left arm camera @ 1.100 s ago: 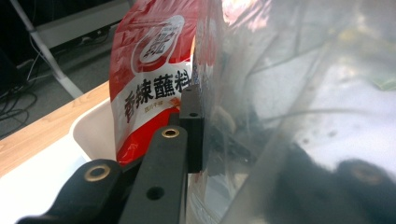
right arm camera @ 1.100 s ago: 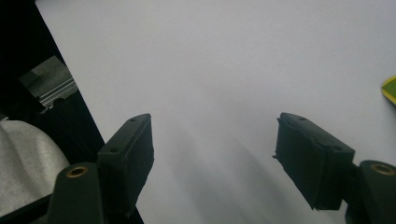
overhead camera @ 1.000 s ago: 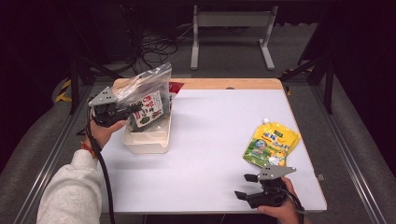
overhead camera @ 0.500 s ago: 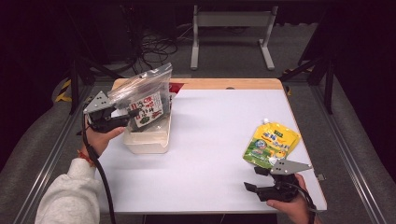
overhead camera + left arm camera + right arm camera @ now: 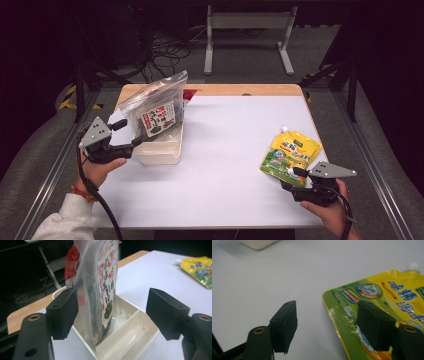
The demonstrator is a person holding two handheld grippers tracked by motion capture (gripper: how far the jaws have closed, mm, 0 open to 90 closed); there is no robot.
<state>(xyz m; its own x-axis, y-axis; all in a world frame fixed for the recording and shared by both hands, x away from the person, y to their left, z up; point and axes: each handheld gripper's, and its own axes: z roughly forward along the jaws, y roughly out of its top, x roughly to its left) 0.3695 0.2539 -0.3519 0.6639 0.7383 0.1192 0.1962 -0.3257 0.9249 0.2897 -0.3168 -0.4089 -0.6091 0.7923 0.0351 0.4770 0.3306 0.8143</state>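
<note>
A clear bag point(image 5: 156, 110) with a red, white and black label stands leaning in a cream tray point(image 5: 160, 152) at the table's left. My left gripper point(image 5: 132, 131) is just left of it. Its jaws have just been opening. In the left gripper view the bag point(image 5: 100, 285) stands between the wide jaws of the left gripper point(image 5: 112, 312), close to the left pad and unpressed, above the divided tray point(image 5: 132, 340). A yellow-green spout pouch point(image 5: 292, 152) lies flat at the right. My right gripper point(image 5: 290, 179) is at its near edge, jaws just closing slightly, still open. The pouch point(image 5: 387, 295) edge lies below the right gripper point(image 5: 327, 325).
A white mat point(image 5: 230, 150) covers the table, with a wooden strip point(image 5: 240, 90) along the back. Something red point(image 5: 189, 94) pokes out behind the bag. Cables and a metal stand point(image 5: 247, 22) are on the floor beyond.
The left gripper has opened, let go of the bag and drawn back to the left; the bag stays leaning in the tray. The right gripper has moved right, up to the pouch's near edge.
</note>
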